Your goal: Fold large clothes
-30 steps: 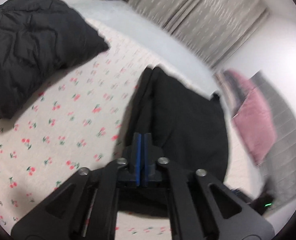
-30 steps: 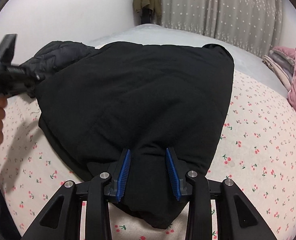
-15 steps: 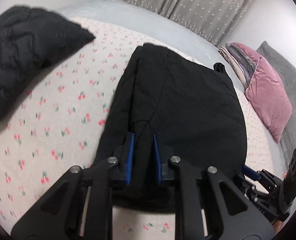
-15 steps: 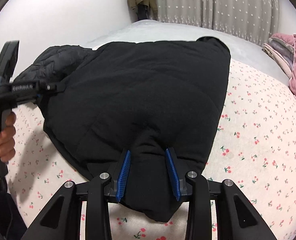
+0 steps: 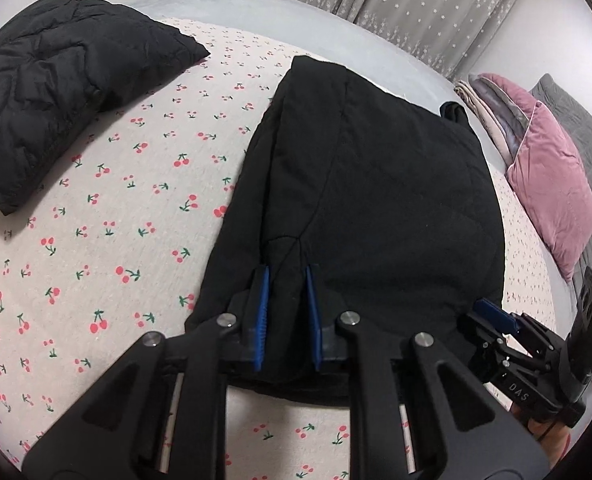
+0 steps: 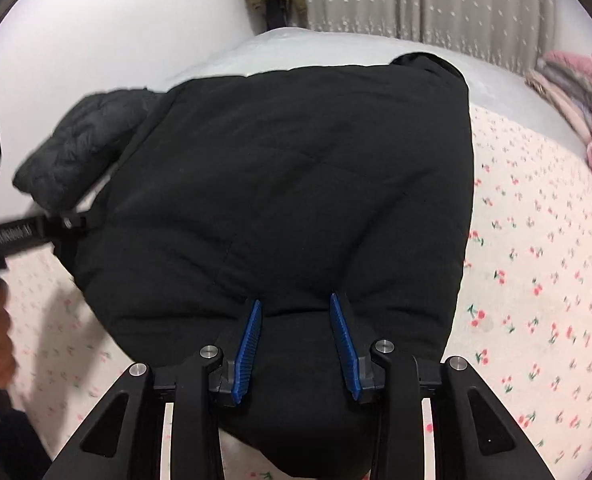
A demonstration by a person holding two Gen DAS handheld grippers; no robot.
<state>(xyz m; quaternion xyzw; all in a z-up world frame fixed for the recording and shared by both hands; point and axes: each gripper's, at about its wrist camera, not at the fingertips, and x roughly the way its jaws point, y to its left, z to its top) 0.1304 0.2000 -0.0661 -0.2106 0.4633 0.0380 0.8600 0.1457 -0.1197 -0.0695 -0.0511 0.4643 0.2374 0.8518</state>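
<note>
I have the black coat lying on the bed, on the cherry-print sheet, its near hem towards me and its far end reaching the grey cover at the back.

Left tongs: jaws narrowed to a small gap, blue pads clamped on a pinched ridge of the coat's near edge, on its left side. Creases fan out from the pinch point.

Right tongs: jaws moderately parted, gripping a thick bunched fold of the same near edge. The padded fabric bulges between the blue pads and fills the gap, then hangs below them.

Both tongs point steeply down at the bed. In the left view, the right tongs show at the lower right corner, at the coat's hem.

A second dark quilted jacket lies folded on the bed, left of the coat. A pink pillow rests at the right.
</note>
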